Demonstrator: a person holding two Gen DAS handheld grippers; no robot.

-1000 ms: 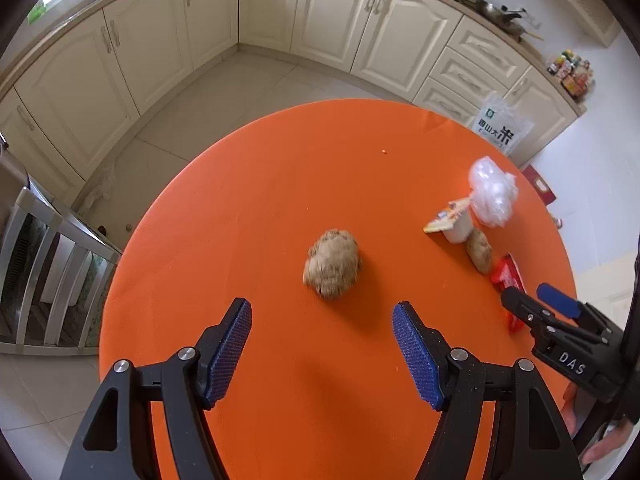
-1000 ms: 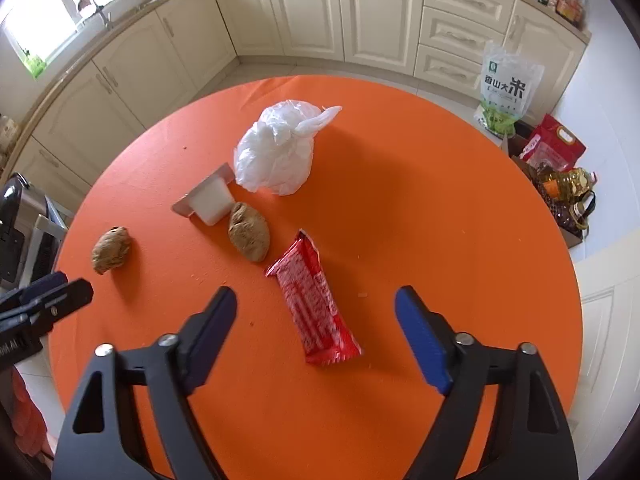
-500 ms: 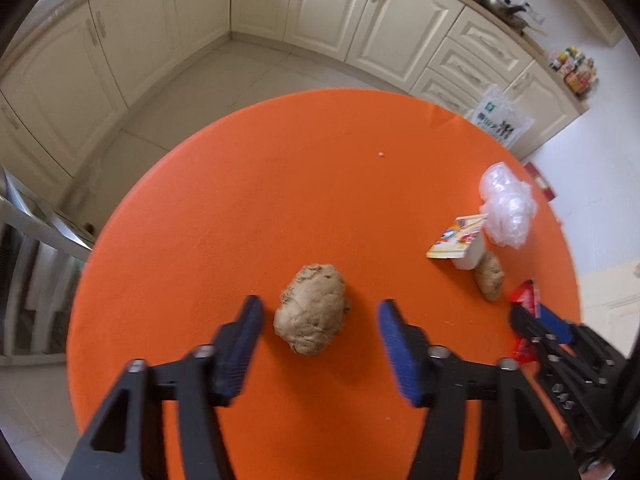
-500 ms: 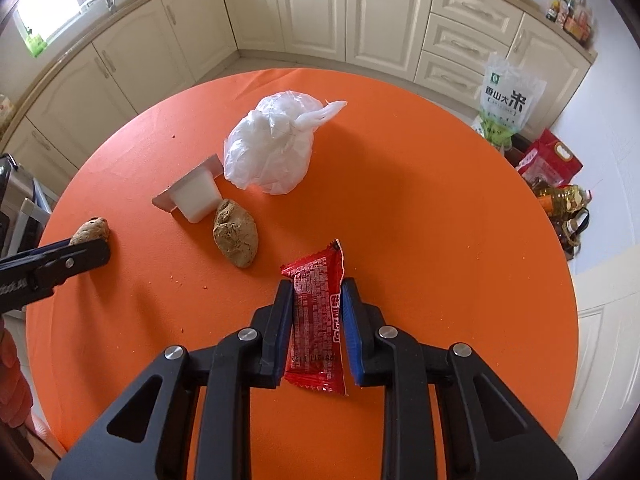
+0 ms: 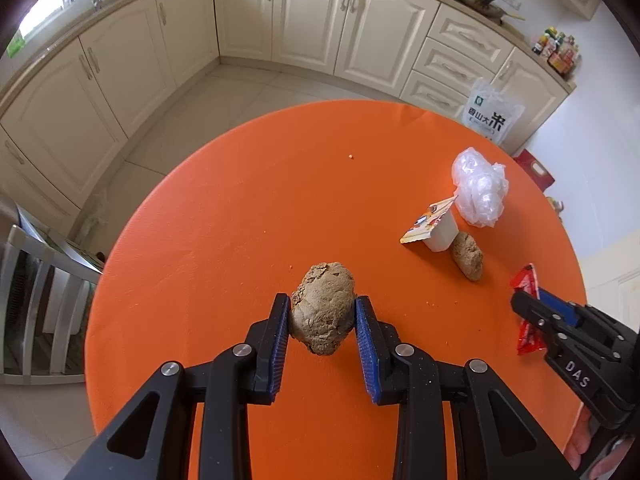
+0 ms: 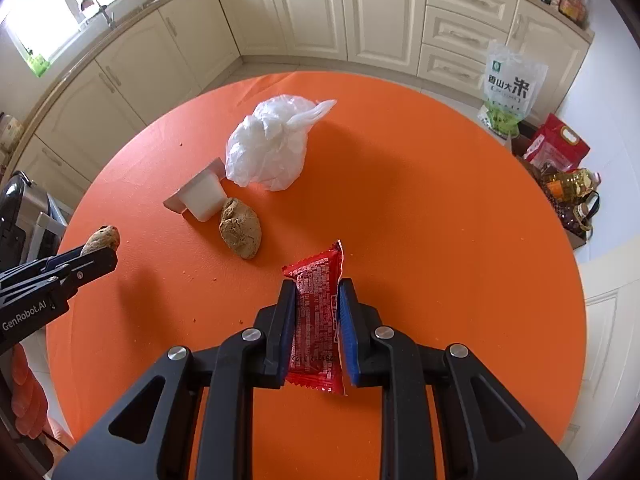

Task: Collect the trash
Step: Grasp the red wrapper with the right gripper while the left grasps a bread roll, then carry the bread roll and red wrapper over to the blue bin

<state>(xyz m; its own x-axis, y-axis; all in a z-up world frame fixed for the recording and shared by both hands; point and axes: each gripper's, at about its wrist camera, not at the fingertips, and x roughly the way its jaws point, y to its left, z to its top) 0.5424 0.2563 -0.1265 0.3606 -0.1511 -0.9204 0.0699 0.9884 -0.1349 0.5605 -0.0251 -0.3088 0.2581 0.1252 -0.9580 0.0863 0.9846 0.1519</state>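
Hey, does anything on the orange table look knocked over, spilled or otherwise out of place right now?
Yes. The white cup lies tipped on its side beside a brown lump, its peeled lid sticking out. Small crumbs are scattered on the table.

Each fisheye camera sits behind its own fingers, looking steeply down and forward over the round orange tabletop point(image 5: 240, 208) toward kitchen cabinets point(image 5: 352, 28) at 12 o'clock. Both are close above it. They share the plastic bag point(image 6: 268, 152), white cup point(image 6: 202, 200) and rice sack point(image 6: 510, 92); each sees the other gripper.
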